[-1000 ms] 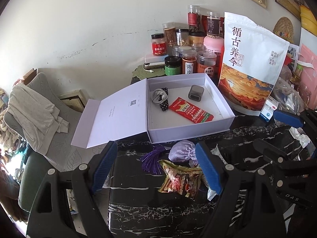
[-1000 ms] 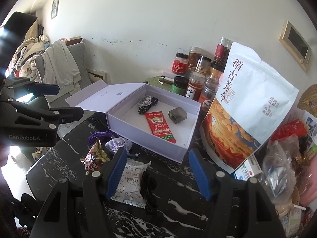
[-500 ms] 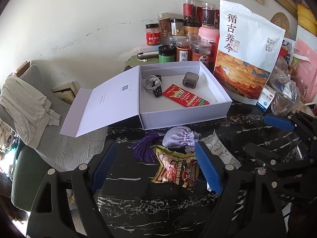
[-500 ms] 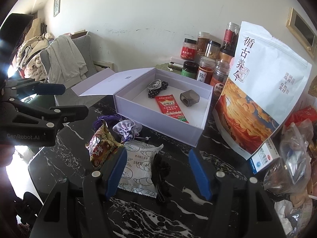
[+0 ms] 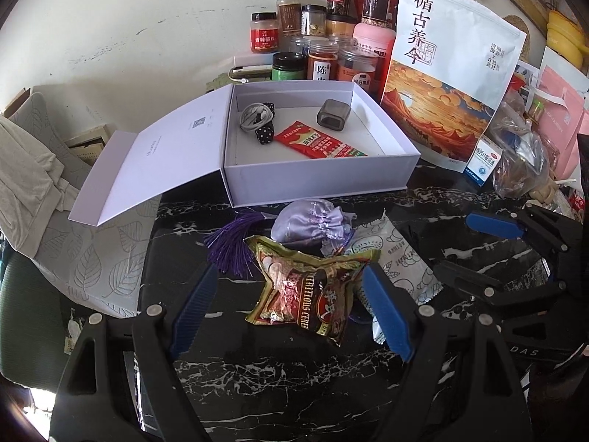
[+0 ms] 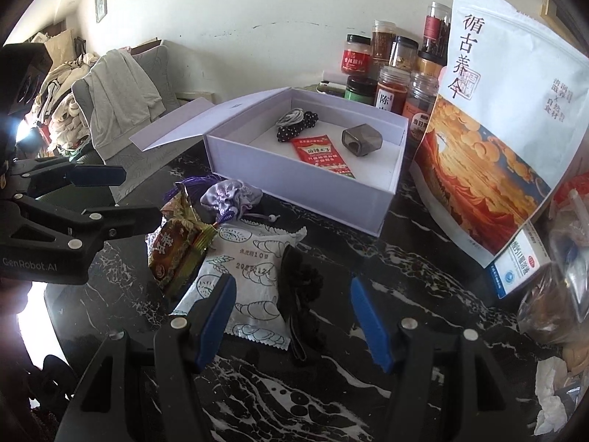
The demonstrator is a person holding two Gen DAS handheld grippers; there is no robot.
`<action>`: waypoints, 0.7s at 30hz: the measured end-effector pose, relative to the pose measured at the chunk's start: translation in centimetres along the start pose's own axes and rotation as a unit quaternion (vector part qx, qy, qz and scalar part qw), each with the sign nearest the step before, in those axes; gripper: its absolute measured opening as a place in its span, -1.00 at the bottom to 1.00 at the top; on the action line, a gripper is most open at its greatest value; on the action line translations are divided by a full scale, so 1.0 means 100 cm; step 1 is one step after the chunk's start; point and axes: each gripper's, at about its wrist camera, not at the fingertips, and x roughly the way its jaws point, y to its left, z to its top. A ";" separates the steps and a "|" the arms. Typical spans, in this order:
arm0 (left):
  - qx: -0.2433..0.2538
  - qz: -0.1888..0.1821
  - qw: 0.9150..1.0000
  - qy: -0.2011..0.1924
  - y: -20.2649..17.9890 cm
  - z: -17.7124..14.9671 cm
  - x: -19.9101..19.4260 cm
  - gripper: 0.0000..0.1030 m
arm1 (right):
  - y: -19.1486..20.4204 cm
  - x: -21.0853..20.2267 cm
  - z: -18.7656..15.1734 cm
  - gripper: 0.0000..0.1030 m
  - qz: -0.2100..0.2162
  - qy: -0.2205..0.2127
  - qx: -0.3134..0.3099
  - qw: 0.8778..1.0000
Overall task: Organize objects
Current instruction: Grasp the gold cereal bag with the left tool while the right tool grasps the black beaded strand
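Snack packet (image 5: 309, 294) lies on the bench (image 5: 257, 379) between the open left tongs (image 5: 291, 309), near the white box (image 5: 316, 180); the right tongs (image 6: 294, 316) gape over a black scrunchie (image 6: 300, 287).

White wall (image 5: 147, 18) behind black marble table (image 5: 294, 386), draped armchair (image 6: 121, 84) beside

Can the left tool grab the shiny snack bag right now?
Probably yes. The left tool is open, and the snack bag lies on the table between its fingers with nothing on top. The purple pouch sits just behind it.
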 end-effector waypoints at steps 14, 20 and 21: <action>0.002 -0.045 0.999 0.013 0.010 -0.016 0.021 0.55 | -0.029 0.033 -0.018 0.13 0.048 0.040 0.045 0.997; 0.002 -0.070 0.997 0.033 0.010 -0.019 0.038 0.55 | -0.037 0.042 -0.020 0.01 0.093 0.043 0.071 0.992; 0.003 -0.073 0.997 0.037 0.009 -0.019 0.042 0.55 | -0.038 0.042 -0.021 -0.03 0.100 0.043 0.075 0.991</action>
